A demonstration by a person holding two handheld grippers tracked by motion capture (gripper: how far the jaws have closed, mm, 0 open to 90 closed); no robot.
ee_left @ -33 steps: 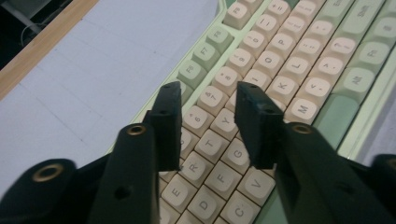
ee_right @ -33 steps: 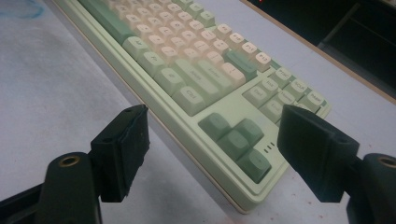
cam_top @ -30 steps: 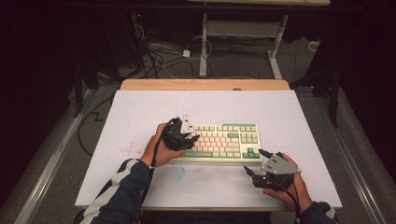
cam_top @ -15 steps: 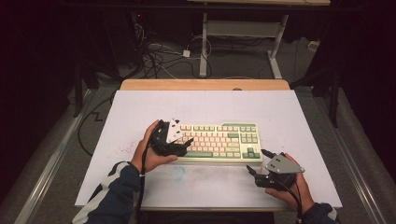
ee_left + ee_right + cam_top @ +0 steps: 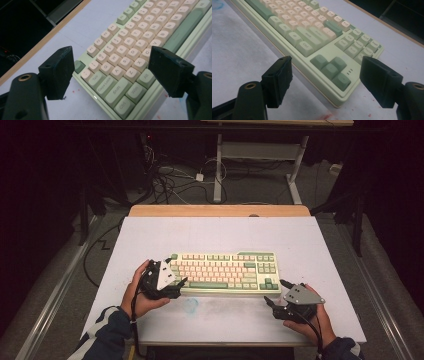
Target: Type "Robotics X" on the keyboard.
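A green and cream keyboard (image 5: 225,272) lies across the middle of the white table (image 5: 300,245). My left gripper (image 5: 179,277) is at its left end. In the left gripper view the gripper (image 5: 112,67) is open, its jaws have just been opening, and the keyboard's left corner (image 5: 125,57) lies beyond them, untouched. My right gripper (image 5: 276,292) hovers by the keyboard's front right corner. The right gripper view has that gripper (image 5: 328,75) open too, framing the arrow keys (image 5: 330,70) without contact.
A blue smudge (image 5: 190,305) marks the table in front of the keyboard, and red specks (image 5: 325,116) dot the surface. A wooden strip (image 5: 220,210) borders the far edge. Cables (image 5: 170,180) and a desk frame (image 5: 260,150) sit on the floor beyond.
My left hand has slid left from over the keys to the keyboard's left end. The right hand has stayed put.
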